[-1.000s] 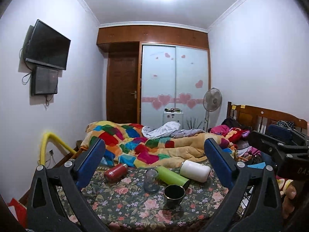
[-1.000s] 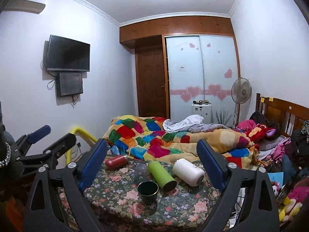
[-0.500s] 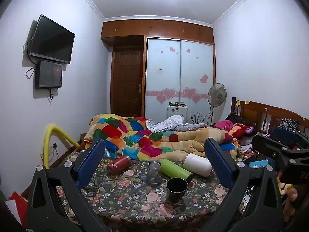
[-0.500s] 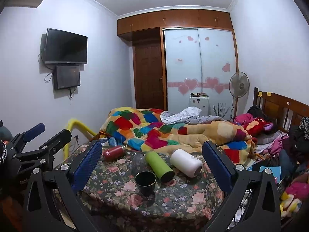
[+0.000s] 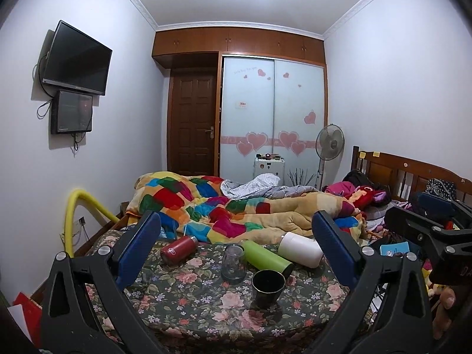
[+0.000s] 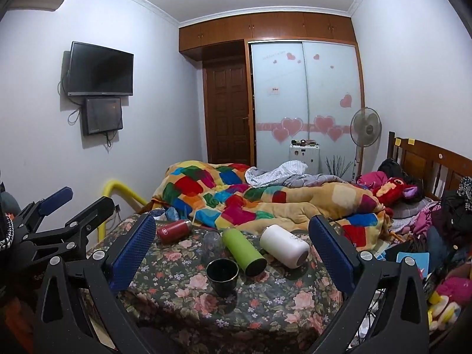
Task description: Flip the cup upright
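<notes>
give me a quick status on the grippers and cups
Left gripper and right gripper open, holding nothing. Red bottle, green bottle, white bottle lying down; black cup upright. Glass jar crowds green bottle.

White walls, wall TV (image 5: 77, 60), wooden door (image 5: 193, 124), heart-decorated wardrobe (image 5: 273, 115).

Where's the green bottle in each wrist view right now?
Left wrist: green bottle lies centre, right of the glass jar, behind the black cup.
Right wrist: green bottle lies centre, right of the black cup.
Shared landmark: white bottle on its right.
</notes>
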Action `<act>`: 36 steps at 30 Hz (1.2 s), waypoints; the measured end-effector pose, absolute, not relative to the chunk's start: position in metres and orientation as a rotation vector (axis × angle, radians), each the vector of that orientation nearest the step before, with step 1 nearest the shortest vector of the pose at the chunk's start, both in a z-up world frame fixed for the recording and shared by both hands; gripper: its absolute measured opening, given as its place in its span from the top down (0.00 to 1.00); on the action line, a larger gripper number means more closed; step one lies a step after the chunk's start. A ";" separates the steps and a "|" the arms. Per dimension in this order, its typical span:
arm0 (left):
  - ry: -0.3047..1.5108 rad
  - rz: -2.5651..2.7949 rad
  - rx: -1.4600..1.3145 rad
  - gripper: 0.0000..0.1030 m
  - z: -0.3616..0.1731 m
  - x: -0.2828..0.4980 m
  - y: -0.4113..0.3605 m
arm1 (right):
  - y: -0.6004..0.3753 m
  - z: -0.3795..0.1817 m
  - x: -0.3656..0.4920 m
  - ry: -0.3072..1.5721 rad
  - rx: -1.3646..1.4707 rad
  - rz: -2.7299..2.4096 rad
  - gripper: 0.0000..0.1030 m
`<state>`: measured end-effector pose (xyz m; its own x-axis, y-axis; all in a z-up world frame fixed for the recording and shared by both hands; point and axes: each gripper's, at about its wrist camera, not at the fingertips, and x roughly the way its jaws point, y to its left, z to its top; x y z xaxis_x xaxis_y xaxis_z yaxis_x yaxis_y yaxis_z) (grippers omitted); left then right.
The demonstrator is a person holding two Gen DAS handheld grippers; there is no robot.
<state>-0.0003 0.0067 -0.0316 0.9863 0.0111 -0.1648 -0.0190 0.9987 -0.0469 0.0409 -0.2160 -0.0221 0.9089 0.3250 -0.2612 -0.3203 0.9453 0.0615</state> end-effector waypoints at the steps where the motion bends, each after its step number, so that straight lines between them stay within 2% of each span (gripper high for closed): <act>1: 0.165 0.016 -0.048 0.00 -0.032 0.000 0.006 | -0.216 -0.022 0.041 0.272 0.017 0.332 0.00; 36: 0.174 0.007 -0.054 0.00 -0.038 0.005 0.007 | -0.215 -0.022 0.038 0.275 0.010 0.334 0.00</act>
